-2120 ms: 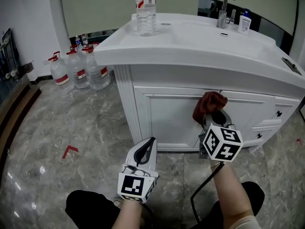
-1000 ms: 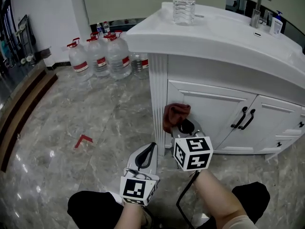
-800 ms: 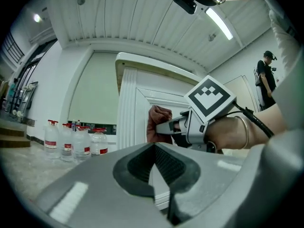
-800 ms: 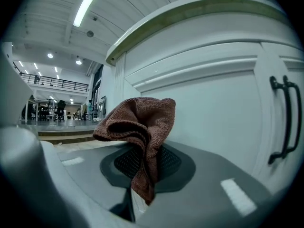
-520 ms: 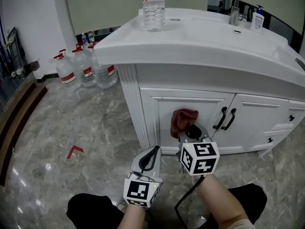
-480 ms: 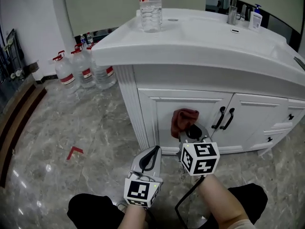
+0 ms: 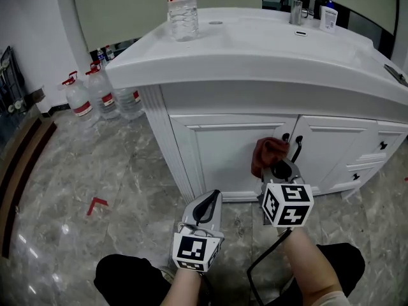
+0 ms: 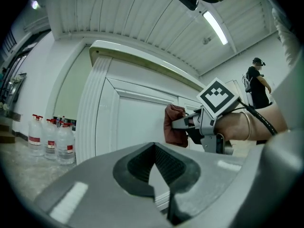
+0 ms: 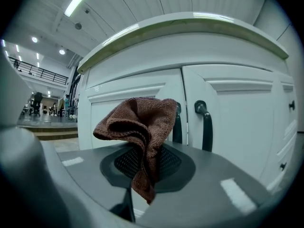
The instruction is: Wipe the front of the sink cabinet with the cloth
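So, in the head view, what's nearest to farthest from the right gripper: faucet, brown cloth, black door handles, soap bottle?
1. Brown cloth: pinched in the jaws of the right gripper.
2. Black door handles: just behind the cloth, on the cabinet front.
3. Faucet and soap bottle: at the back of the countertop, side by side; too close to call.

Rusty reddish-brown terry cloth [image 7: 268, 152] against a plain white panelled sink cabinet [image 7: 217, 152], and its curved door handles [image 7: 297, 149] are black. The glossy marble floor [image 7: 70, 164] is grey with pale veins, plus a red corner tape mark [image 7: 95, 204]. The clear plastic water jugs [image 7: 105, 94] have red caps and labels. The marker cube [image 7: 287, 204] is all black-and-white squares.
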### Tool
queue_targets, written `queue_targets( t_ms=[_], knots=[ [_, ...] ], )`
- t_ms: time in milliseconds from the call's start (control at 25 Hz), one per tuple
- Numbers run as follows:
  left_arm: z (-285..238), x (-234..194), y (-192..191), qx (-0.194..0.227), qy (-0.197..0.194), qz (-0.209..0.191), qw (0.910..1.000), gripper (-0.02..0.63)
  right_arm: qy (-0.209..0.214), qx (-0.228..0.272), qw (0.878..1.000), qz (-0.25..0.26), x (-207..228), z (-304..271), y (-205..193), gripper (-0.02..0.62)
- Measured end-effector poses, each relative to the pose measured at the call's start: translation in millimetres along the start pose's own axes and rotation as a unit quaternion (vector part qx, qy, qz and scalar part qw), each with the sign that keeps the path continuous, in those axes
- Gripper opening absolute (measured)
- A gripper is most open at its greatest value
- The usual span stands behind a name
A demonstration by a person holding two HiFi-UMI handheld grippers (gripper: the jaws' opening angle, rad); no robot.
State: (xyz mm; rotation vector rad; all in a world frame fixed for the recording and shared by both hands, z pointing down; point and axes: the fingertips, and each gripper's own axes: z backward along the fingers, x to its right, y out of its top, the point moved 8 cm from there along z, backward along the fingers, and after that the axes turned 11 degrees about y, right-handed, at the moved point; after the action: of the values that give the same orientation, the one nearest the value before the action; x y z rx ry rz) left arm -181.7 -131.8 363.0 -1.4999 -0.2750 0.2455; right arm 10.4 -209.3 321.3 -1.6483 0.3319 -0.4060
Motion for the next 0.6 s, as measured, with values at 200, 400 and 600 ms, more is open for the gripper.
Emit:
queue_targets(
  t_ms=[200,400,600],
  knots=[
    [3,-10,0,0.001,0.012,0.0,0.9999,0.0,0.024,0.002,0.999,-0.037,-13,-4,-11,0.087],
    [12,-31,-1,-0.003,0.035,-0.006,0.9994,0.0,0.081,-0.011,0.996,-0.036,-53,-35,-27,0.087],
    [23,-66,-14,-0.012,0.074,-0.005,0.9972,0.0,0.138,-0.039,0.989,-0.02,-101,-69,-54,0.087]
  ],
)
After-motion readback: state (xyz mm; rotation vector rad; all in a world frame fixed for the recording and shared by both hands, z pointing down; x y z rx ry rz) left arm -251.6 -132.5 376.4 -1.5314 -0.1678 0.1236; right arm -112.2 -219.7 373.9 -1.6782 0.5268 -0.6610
